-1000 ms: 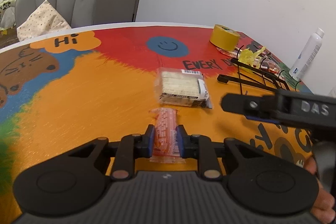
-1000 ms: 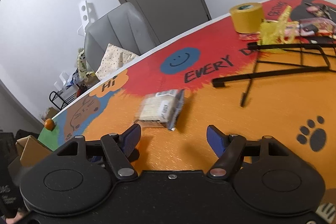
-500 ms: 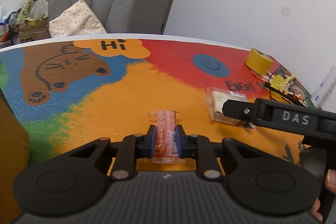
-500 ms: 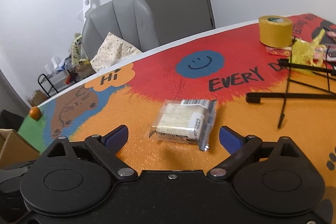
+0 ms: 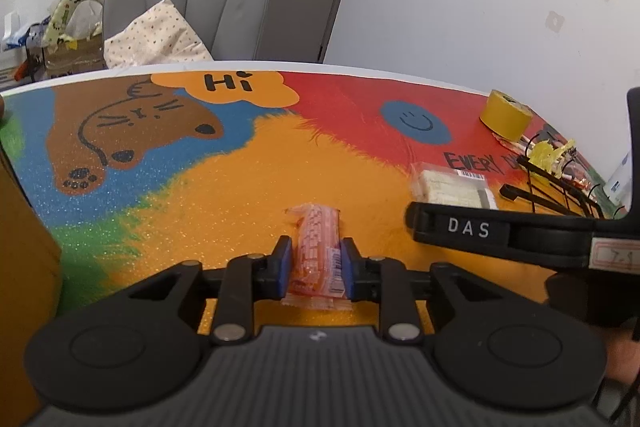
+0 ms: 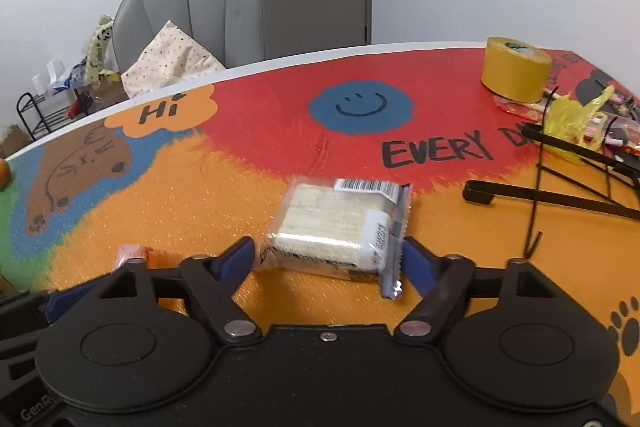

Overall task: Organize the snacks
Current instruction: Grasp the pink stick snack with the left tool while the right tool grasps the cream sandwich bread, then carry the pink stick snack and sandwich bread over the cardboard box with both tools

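My left gripper (image 5: 316, 261) is shut on an orange wafer packet (image 5: 318, 247) and holds it just above the orange part of the table. A clear packet of pale wafers (image 6: 340, 227) lies flat on the table; it also shows in the left wrist view (image 5: 452, 185). My right gripper (image 6: 328, 257) is open, its blue pads on either side of the near end of that packet, apart from it. The right gripper's body (image 5: 500, 231) crosses the right of the left wrist view.
A yellow tape roll (image 6: 516, 71), a black wire rack (image 6: 560, 195) and yellow and red wrappers (image 6: 576, 119) lie at the right. A grey chair (image 6: 192, 7) with a dotted cushion stands behind the table. A brown cardboard box (image 5: 20, 247) is at the left.
The left gripper has swung left with the orange packet. The right gripper has moved up to the pale wafer packet, its open jaws now straddling it.
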